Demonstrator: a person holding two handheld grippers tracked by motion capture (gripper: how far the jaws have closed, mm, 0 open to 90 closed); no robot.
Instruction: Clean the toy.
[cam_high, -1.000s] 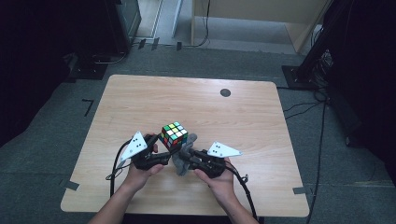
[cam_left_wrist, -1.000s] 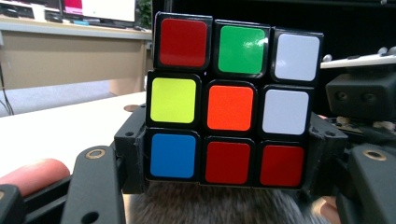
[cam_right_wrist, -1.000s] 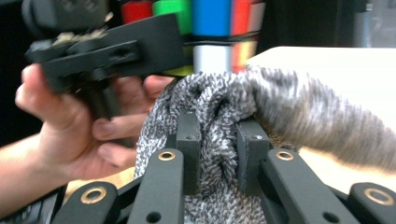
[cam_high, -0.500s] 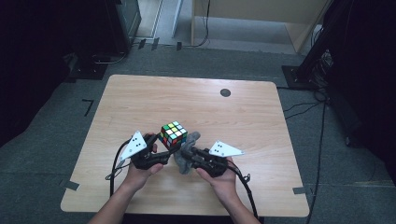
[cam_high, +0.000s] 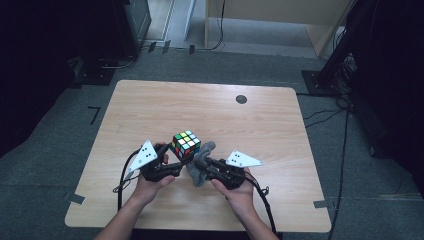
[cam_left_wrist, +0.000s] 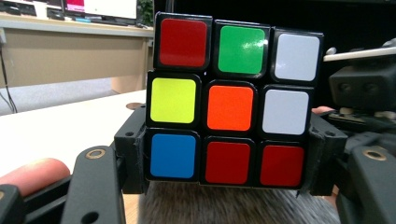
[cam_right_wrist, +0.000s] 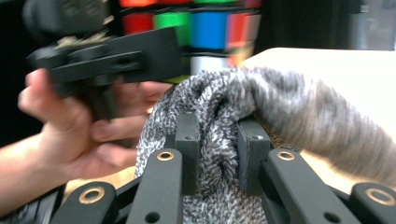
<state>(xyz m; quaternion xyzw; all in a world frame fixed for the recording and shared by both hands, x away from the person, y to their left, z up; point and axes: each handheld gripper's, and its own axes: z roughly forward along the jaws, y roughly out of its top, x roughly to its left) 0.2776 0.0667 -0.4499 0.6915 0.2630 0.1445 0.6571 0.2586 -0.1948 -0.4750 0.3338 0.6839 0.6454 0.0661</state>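
Right hand-held gripper (cam_right_wrist: 215, 144) clenched on a fold of grey knit cloth (cam_right_wrist: 261, 107), pressed in under the cube since a second ago. Left hand-held gripper (cam_left_wrist: 224, 154) clamped on the cube (cam_left_wrist: 231, 100) across its lower row, lifted just off the bench (cam_high: 150, 110), barely shifted. Reads as wiping the cube's underside; far bench bare.

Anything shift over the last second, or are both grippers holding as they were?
Hardly anything changed. The left gripper stays shut on the Rubik's cube, and the right gripper stays shut on the grey cloth, pressed against the cube's near side. Both hands sit at the same spot on the table.
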